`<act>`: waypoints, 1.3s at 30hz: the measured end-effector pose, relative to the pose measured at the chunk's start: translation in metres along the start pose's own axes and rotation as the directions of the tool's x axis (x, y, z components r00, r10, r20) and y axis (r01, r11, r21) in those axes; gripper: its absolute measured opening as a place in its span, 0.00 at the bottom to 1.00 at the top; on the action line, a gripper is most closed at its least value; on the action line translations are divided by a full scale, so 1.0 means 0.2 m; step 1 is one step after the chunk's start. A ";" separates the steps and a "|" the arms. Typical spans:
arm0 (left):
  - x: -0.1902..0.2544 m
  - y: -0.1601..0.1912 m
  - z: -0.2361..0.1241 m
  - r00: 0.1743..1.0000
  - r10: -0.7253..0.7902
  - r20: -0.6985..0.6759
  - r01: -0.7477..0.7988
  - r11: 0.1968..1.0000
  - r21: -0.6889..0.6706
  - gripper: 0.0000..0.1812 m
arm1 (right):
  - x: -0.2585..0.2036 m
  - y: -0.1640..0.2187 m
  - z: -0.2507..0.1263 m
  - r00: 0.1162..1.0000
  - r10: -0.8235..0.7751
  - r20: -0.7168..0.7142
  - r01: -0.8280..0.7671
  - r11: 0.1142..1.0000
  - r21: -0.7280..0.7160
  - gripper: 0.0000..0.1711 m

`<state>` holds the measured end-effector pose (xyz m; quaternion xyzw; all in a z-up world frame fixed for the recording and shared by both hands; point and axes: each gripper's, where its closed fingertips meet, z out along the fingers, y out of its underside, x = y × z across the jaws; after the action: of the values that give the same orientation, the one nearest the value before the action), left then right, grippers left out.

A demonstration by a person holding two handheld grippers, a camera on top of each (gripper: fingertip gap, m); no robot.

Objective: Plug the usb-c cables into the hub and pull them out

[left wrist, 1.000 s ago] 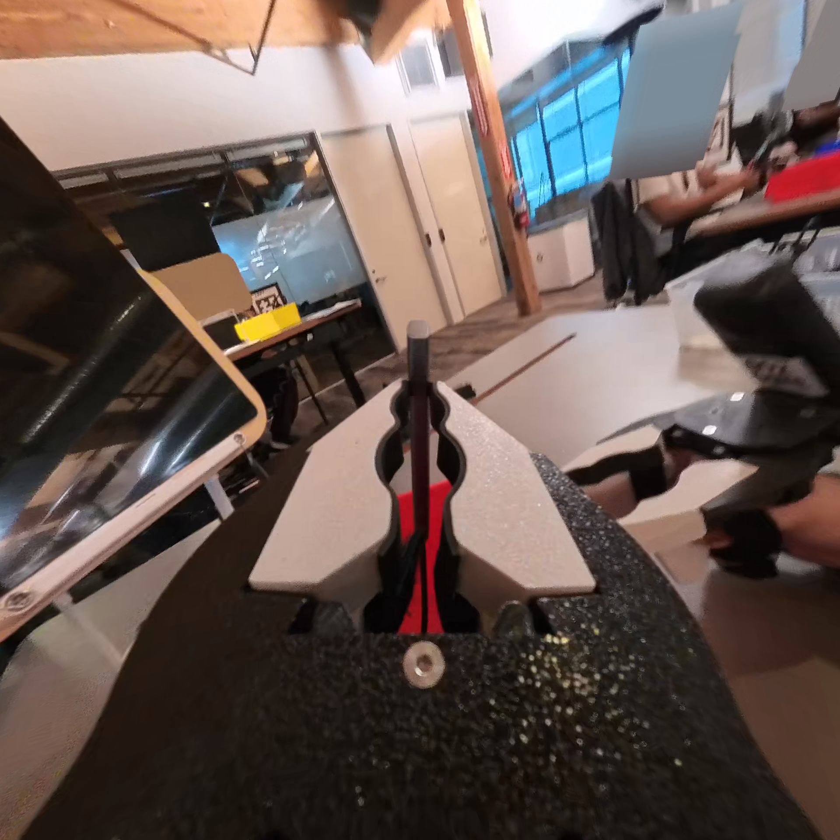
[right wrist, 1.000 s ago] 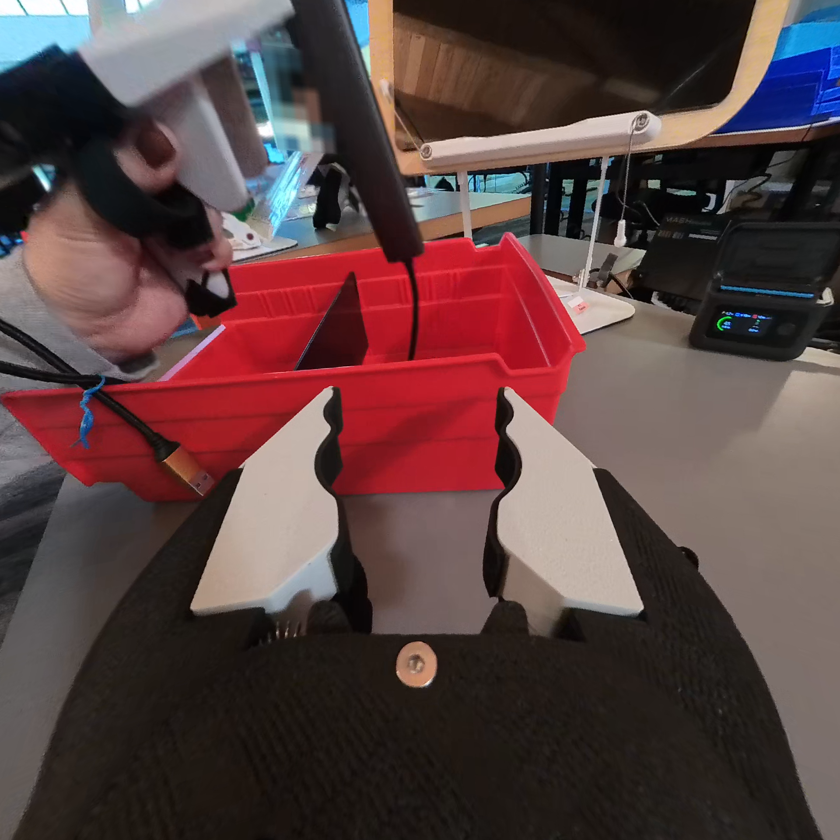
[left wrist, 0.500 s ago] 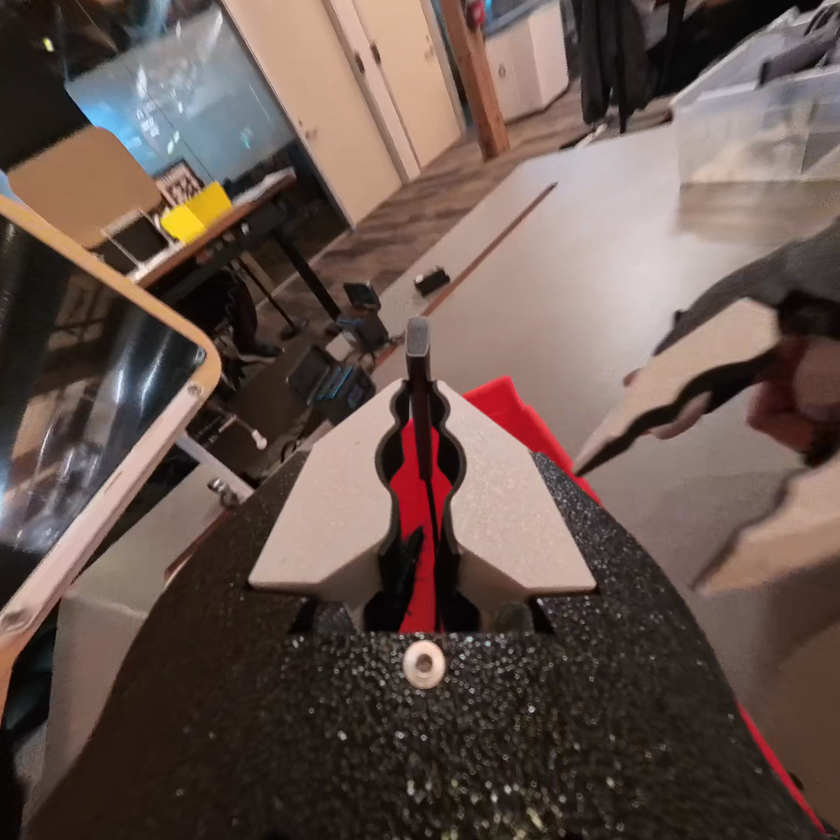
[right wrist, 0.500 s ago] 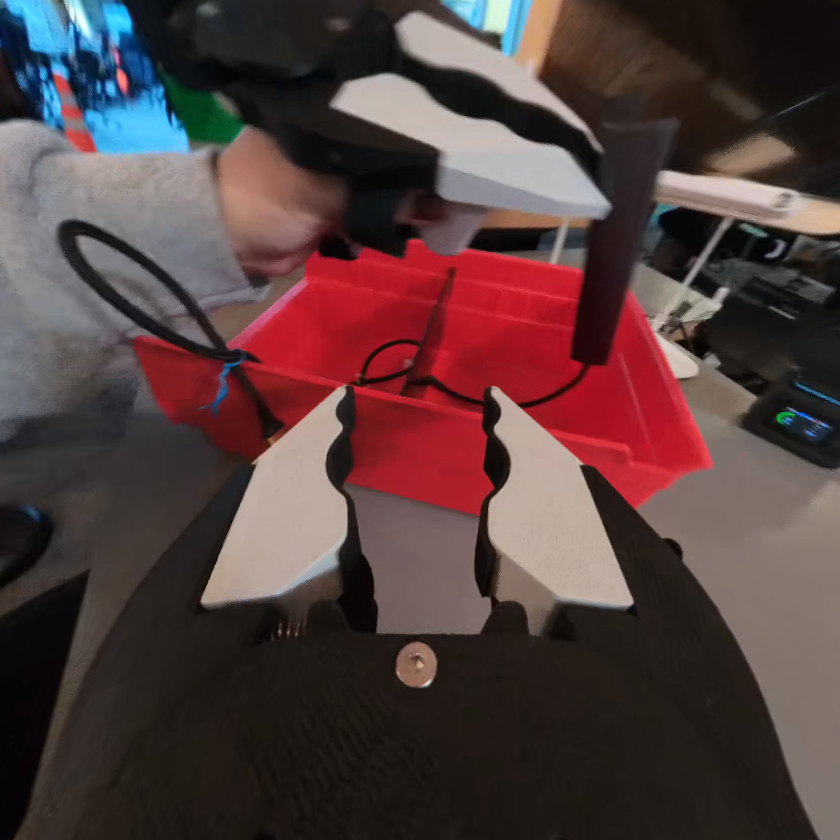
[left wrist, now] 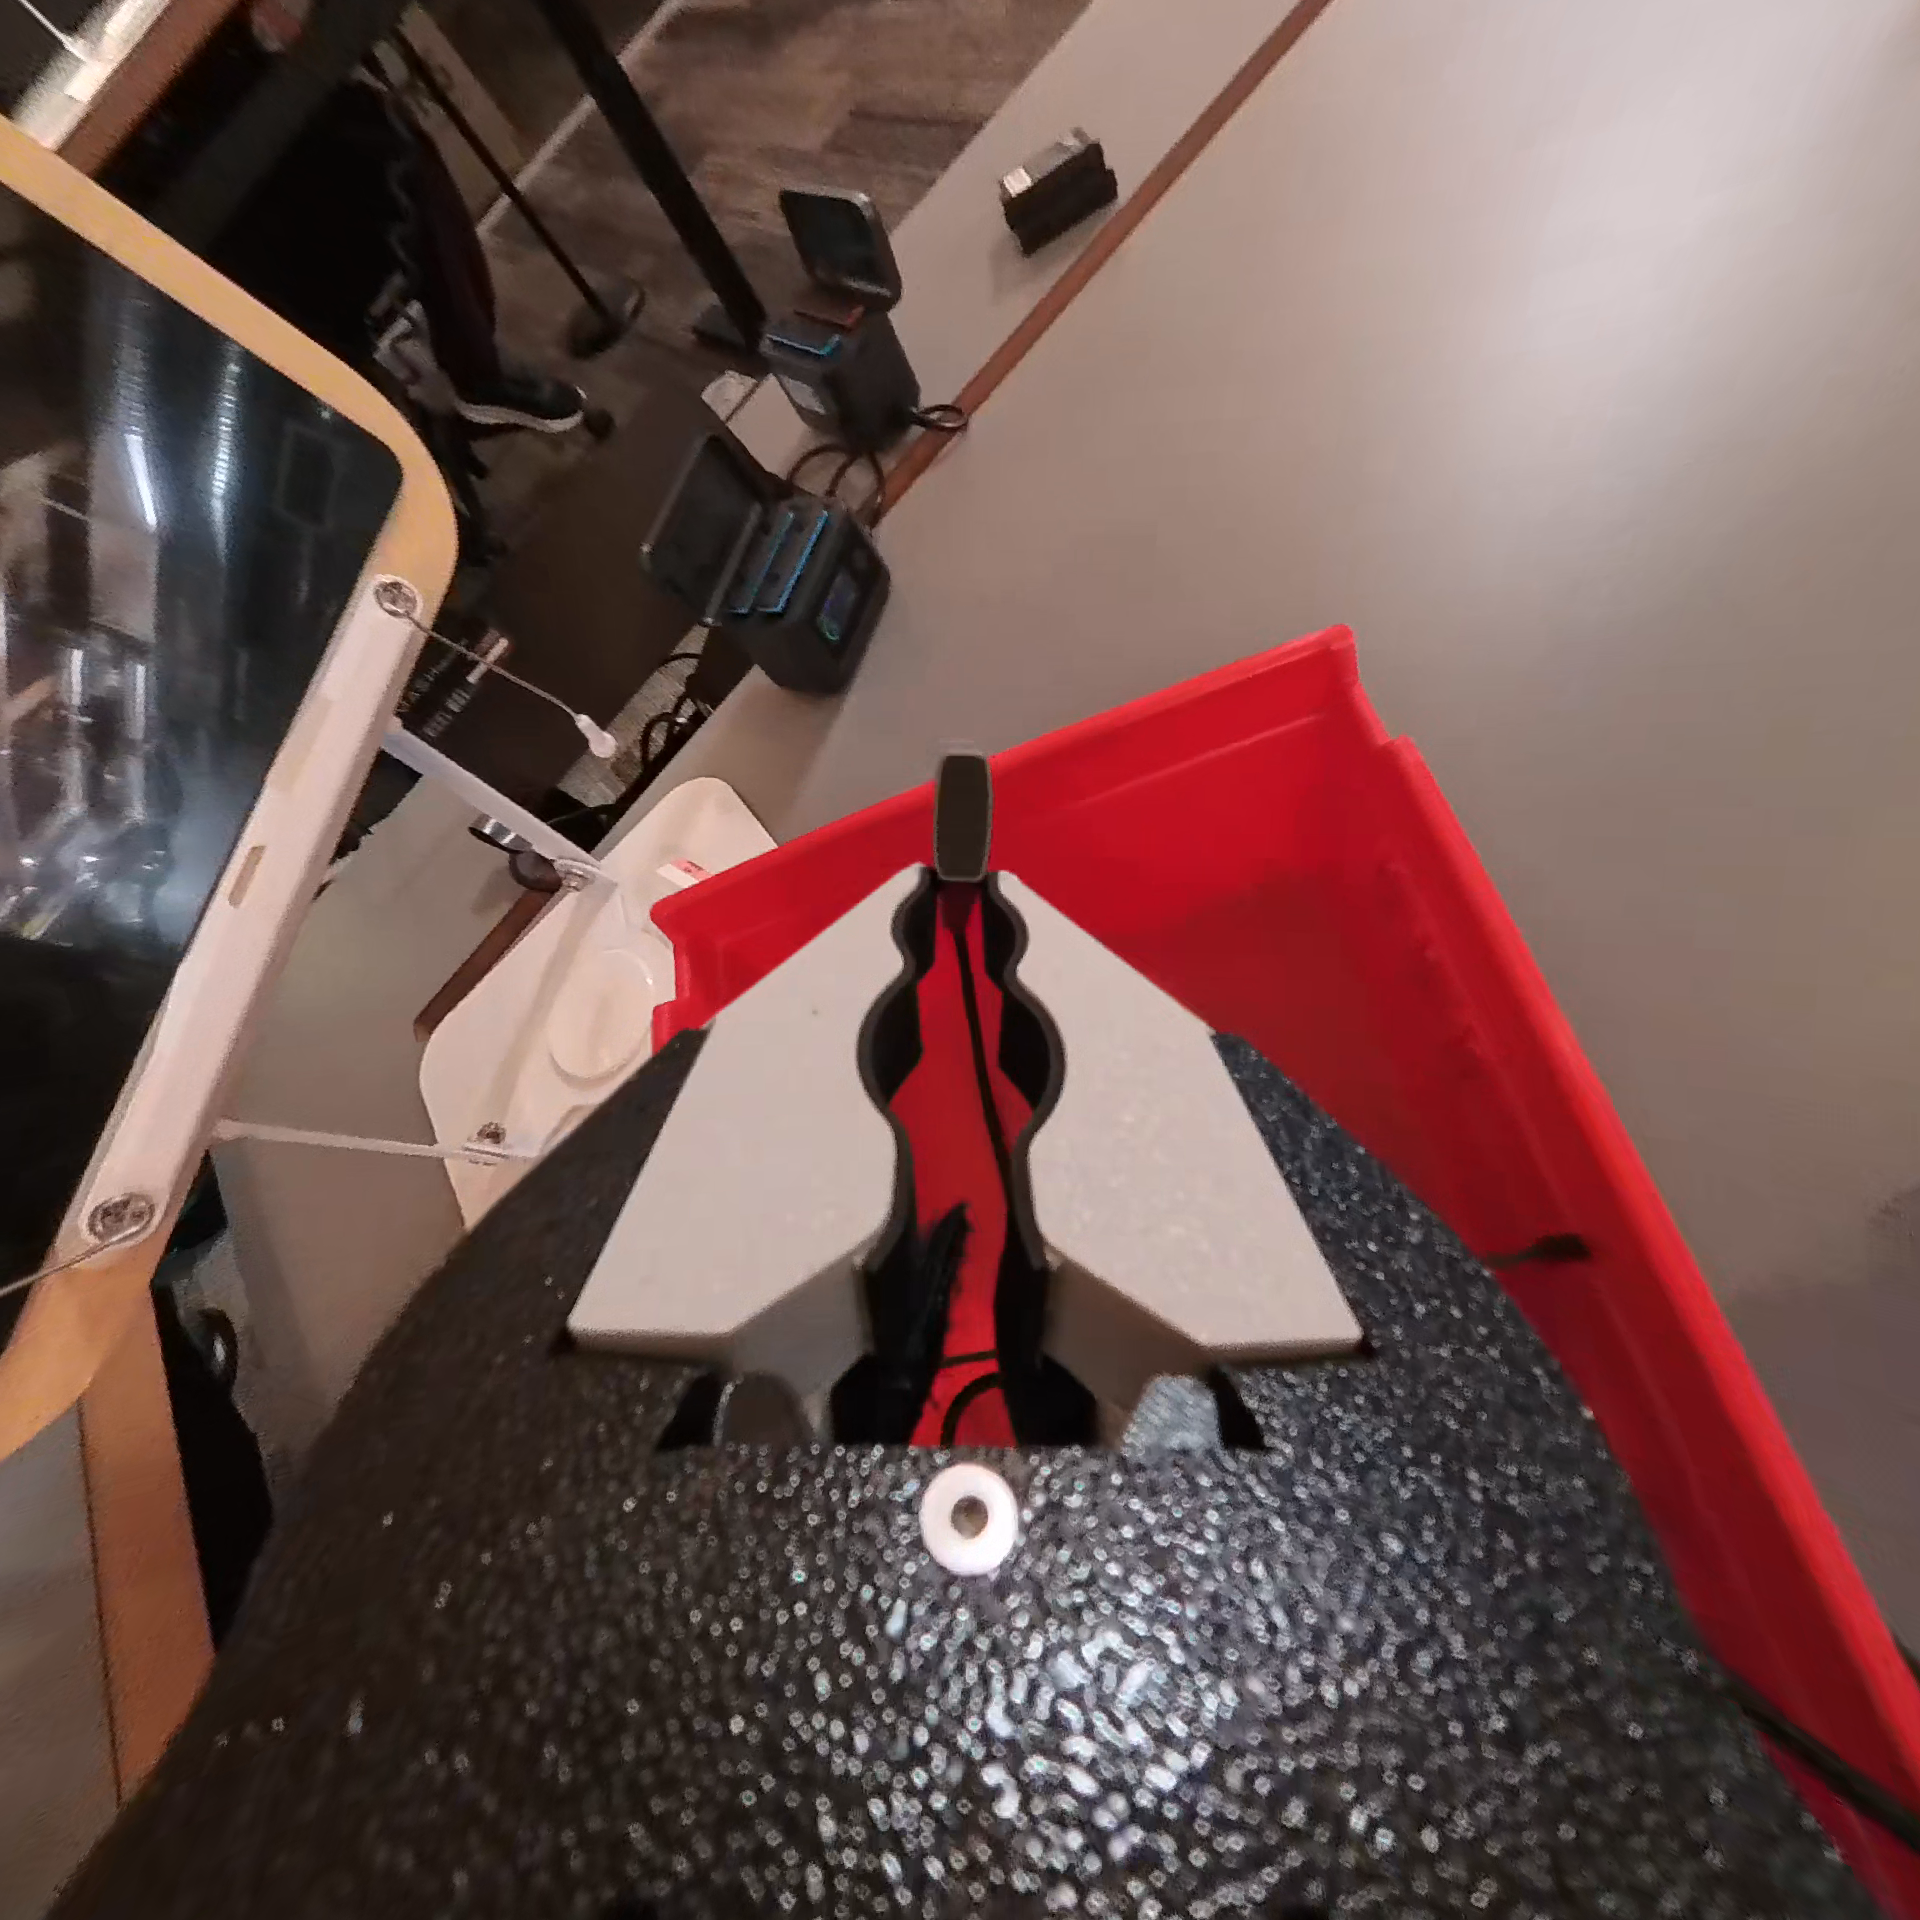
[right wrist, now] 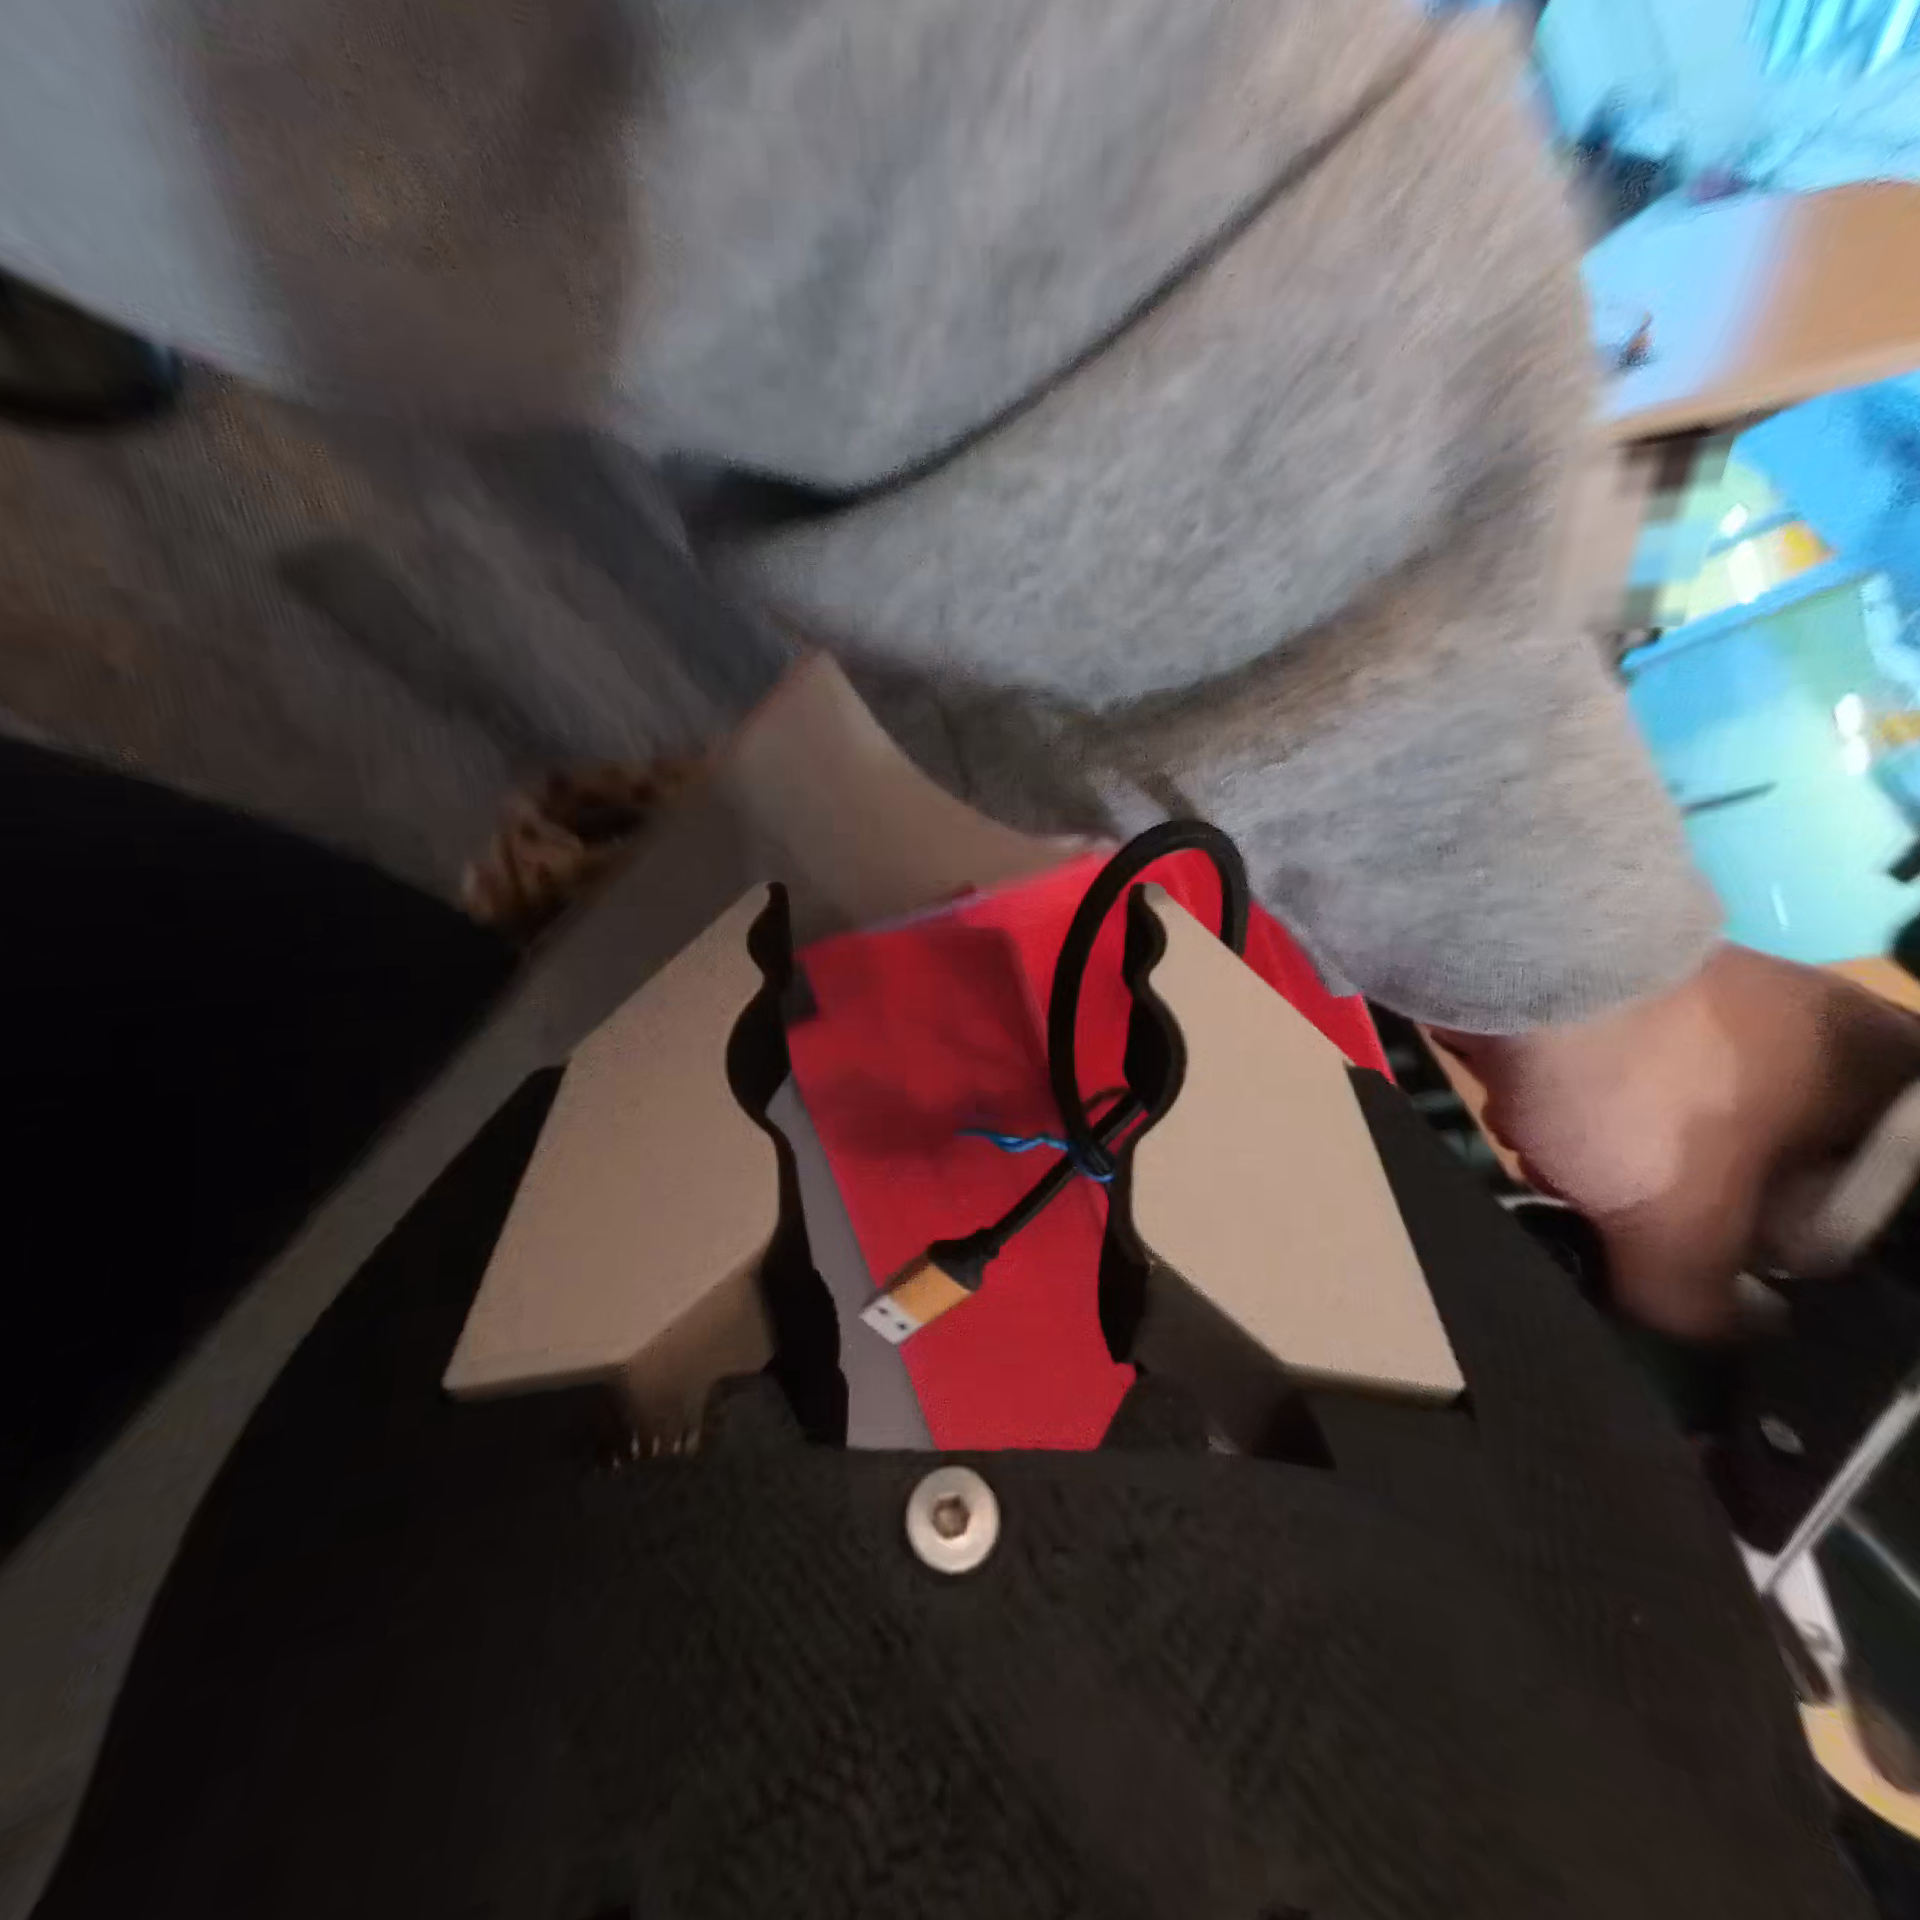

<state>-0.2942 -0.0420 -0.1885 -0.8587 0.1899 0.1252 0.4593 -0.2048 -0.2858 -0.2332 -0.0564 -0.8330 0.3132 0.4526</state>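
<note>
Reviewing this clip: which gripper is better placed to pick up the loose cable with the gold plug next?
Right. The right gripper is open and empty, with the gold plug and its black cable framed between its fingers over the red bin. The left gripper is shut on the dark hub.

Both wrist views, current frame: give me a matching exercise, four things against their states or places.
Things:
1. left gripper
2. right gripper
3. orange-shelled plug
4. red bin

States:
A. open, holding nothing
B. on the grey table
C. shut on the dark hub
D. hanging loose over the bin's red outer wall

Pairs: 1-C, 2-A, 3-D, 4-B
</note>
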 end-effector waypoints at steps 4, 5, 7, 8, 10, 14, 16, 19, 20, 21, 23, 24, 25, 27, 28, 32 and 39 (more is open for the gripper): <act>0.00 0.04 -0.01 1.000 0.011 -0.011 -0.012 0.999 -0.041 0.04 | -0.01 0.23 0.09 0.996 -0.006 0.088 0.033 0.953 -0.301 0.32; -0.02 0.06 -0.02 1.000 0.007 0.009 -0.007 0.998 -0.056 0.04 | 0.02 0.23 0.07 0.997 -0.045 0.066 0.062 0.954 -0.292 0.16; -0.07 0.10 -0.04 0.998 -0.015 0.069 0.021 0.995 -0.096 0.04 | -0.01 0.25 -0.02 0.990 -0.063 0.126 0.096 0.957 -0.273 0.15; -0.09 0.12 -0.06 0.995 -0.018 0.097 0.030 0.993 -0.117 0.04 | -0.03 0.26 -0.08 0.986 -0.054 0.159 0.095 0.962 -0.257 0.14; -0.12 0.17 -0.09 0.989 -0.035 0.142 0.058 0.985 -0.162 0.04 | -0.05 0.31 -0.18 0.981 -0.040 0.190 0.083 0.970 -0.227 0.15; -0.13 0.23 -0.13 0.983 -0.066 0.173 0.100 0.975 -0.197 0.04 | 0.02 0.38 -0.35 1.000 0.002 0.028 0.003 0.980 -0.198 0.25; -0.11 0.23 -0.14 0.982 -0.060 0.177 0.093 0.978 -0.185 0.03 | 0.07 0.35 -0.47 0.990 0.111 -0.086 -0.120 0.986 -0.113 0.32; -0.08 0.24 -0.15 0.982 -0.050 0.184 0.078 0.986 -0.150 0.03 | 0.12 0.34 -0.74 0.931 0.260 -0.255 -0.260 0.965 0.033 0.32; -0.06 0.24 -0.15 0.982 -0.054 0.182 0.079 0.988 -0.134 0.03 | 0.11 0.37 -0.84 0.903 0.303 -0.304 -0.305 0.951 0.044 0.31; -0.05 0.24 -0.14 0.983 -0.061 0.173 0.081 0.990 -0.117 0.03 | 0.11 0.41 -0.95 0.868 0.348 -0.354 -0.354 0.934 0.050 0.31; -0.02 0.24 -0.13 0.985 -0.082 0.150 0.096 0.992 -0.086 0.03 | 0.06 0.48 -1.16 0.815 0.405 -0.414 -0.424 0.904 0.048 0.30; -0.01 0.23 -0.13 0.986 -0.092 0.141 0.103 0.992 -0.073 0.04 | 0.04 0.52 -1.27 0.796 0.405 -0.450 -0.443 0.896 0.024 0.30; 0.00 0.23 -0.13 0.987 -0.099 0.130 0.107 0.992 -0.062 0.04 | 0.01 0.58 -1.39 0.779 0.392 -0.489 -0.462 0.886 -0.025 0.30; 0.01 0.23 -0.12 0.986 -0.115 0.122 0.121 0.992 -0.043 0.04 | -0.04 0.68 -1.65 0.726 0.363 -0.584 -0.517 0.848 -0.115 0.30; 0.01 0.22 -0.12 0.985 -0.124 0.118 0.129 0.991 -0.032 0.04 | -0.05 0.69 -1.77 0.689 0.369 -0.623 -0.547 0.829 -0.114 0.30; 0.03 0.18 -0.12 0.983 -0.155 0.097 0.154 0.988 0.014 0.04 | -0.03 0.65 -2.06 0.494 0.437 -0.752 -0.653 0.757 0.012 0.27; 0.10 0.07 -0.13 0.980 -0.194 0.048 0.188 0.976 0.109 0.03 | 0.24 0.63 -1.89 0.142 0.663 -0.735 -0.628 0.634 0.451 0.24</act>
<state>-0.2825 -0.0754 -0.1925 -0.8438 0.0994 0.0955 0.5186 0.0422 0.0117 -0.1220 -0.5459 -0.3748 0.4169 0.6227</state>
